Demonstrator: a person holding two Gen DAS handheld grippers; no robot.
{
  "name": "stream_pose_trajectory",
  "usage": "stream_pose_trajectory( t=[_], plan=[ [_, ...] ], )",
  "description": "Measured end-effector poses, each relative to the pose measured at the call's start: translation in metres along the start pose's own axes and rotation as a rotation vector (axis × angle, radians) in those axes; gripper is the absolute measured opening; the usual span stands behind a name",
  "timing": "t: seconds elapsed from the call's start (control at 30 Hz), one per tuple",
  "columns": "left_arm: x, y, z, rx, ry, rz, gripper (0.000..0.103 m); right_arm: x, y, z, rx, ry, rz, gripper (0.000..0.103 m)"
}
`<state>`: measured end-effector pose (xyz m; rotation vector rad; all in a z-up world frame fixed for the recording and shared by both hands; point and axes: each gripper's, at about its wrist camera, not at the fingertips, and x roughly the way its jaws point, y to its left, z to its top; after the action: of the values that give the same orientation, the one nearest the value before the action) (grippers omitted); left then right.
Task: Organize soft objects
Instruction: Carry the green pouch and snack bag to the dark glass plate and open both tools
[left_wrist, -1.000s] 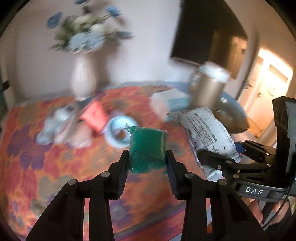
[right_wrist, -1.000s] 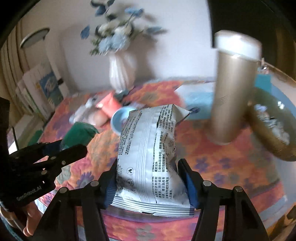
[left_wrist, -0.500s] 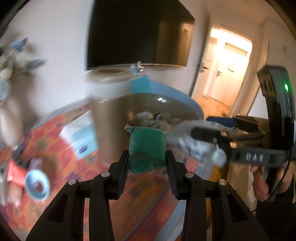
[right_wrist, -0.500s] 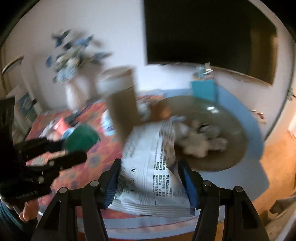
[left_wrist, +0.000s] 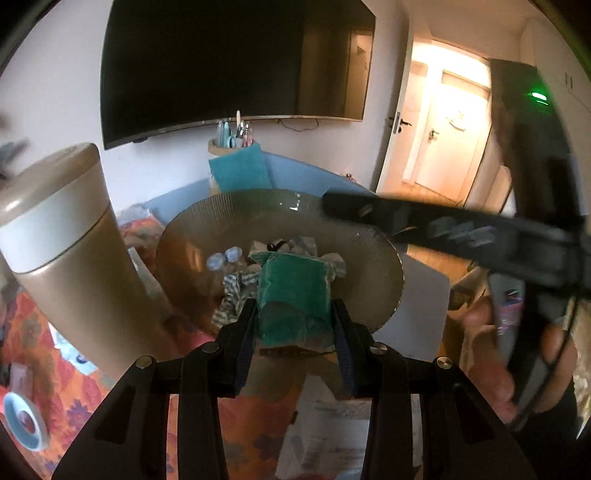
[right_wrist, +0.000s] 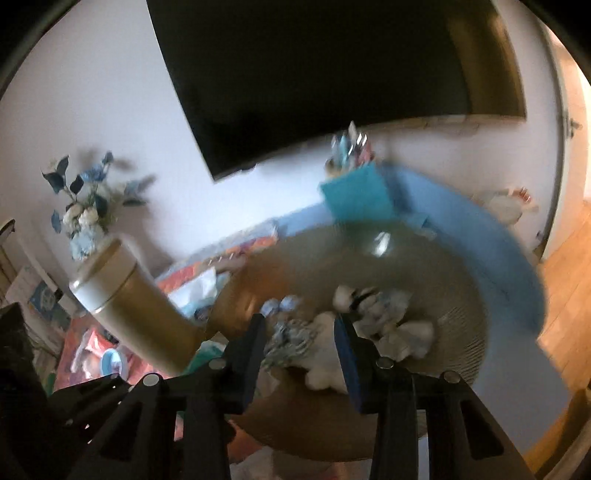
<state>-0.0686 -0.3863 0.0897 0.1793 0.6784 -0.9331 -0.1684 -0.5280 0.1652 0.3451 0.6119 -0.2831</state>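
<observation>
One green pouch (left_wrist: 293, 295) sits pinched in the left hand-held gripper (left_wrist: 294, 332); the right hand-held gripper (right_wrist: 299, 347) gapes, holding nothing.

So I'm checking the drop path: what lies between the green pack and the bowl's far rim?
In the left wrist view, a heap of pale soft items lies in the bowl beyond the green pack.

Green packet (left_wrist: 293, 295) between the black left tongs (left_wrist: 294, 347). Ahead, ribbed bronze-brown bowl (left_wrist: 384, 266) holding white and blue-checked soft items (right_wrist: 369, 325). Left of the tongs: gold canister (left_wrist: 74, 266), cream lid. Worktop cloth (left_wrist: 26, 332): orange, floral pattern. Right tongs (right_wrist: 301, 354) black, blue pads.
</observation>
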Motion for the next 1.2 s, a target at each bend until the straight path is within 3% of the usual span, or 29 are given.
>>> stream_pose_trajectory(
  t=[0.03,0.07,0.13,0.2,0.3,0.43,0.53,0.63,0.67,0.7,0.73,0.87,1.0,1.1,1.2],
  plan=[
    [0.000,-0.001,0.000,-0.002,0.001,-0.004,0.036,-0.007,-0.003,0.001,0.010,-0.021,0.001,0.060],
    [-0.003,-0.001,-0.001,0.002,-0.003,-0.002,0.036,-0.014,-0.005,0.000,0.011,-0.011,0.029,0.065],
    [-0.011,-0.001,-0.003,0.004,-0.021,0.002,0.036,-0.028,-0.004,-0.010,-0.052,0.055,0.133,0.066],
    [-0.018,0.001,-0.003,0.002,-0.033,0.012,0.036,-0.044,0.001,-0.027,-0.180,0.098,0.150,0.067],
    [-0.020,0.005,-0.001,-0.008,-0.036,0.034,0.036,-0.061,0.007,-0.064,-0.311,0.195,0.156,0.079],
    [-0.020,0.004,0.008,-0.012,-0.037,0.040,0.036,-0.058,0.028,-0.105,-0.426,0.278,0.184,0.080],
    [-0.026,-0.001,0.011,0.008,-0.049,0.047,0.036,-0.030,0.053,-0.128,-0.535,0.348,0.123,0.080],
    [-0.028,-0.002,0.010,0.011,-0.049,0.054,0.036,-0.009,0.059,-0.142,-0.548,0.380,0.119,0.079],
    [-0.026,-0.001,0.010,0.009,-0.046,0.054,0.036,-0.006,0.057,-0.146,-0.542,0.383,0.101,0.076],
    [-0.026,0.000,0.010,0.007,-0.043,0.055,0.036,-0.002,0.055,-0.148,-0.535,0.393,0.090,0.057],
    [-0.025,0.001,0.009,0.005,-0.040,0.055,0.036,-0.003,0.053,-0.149,-0.529,0.395,0.097,0.052],
    [-0.024,0.002,0.011,-0.004,-0.040,0.051,0.036,-0.023,0.044,-0.138,-0.535,0.317,0.129,0.047],
    [-0.024,0.001,0.015,-0.014,-0.058,0.050,0.036,-0.065,0.024,-0.104,-0.473,0.204,0.152,0.047],
    [-0.017,0.002,0.021,-0.032,-0.063,0.052,0.036,-0.085,-0.001,-0.069,-0.370,0.114,0.125,0.047],
    [-0.003,0.002,0.029,-0.039,-0.045,0.059,0.036,-0.078,-0.019,-0.032,-0.260,0.064,0.060,0.048]
  ],
)
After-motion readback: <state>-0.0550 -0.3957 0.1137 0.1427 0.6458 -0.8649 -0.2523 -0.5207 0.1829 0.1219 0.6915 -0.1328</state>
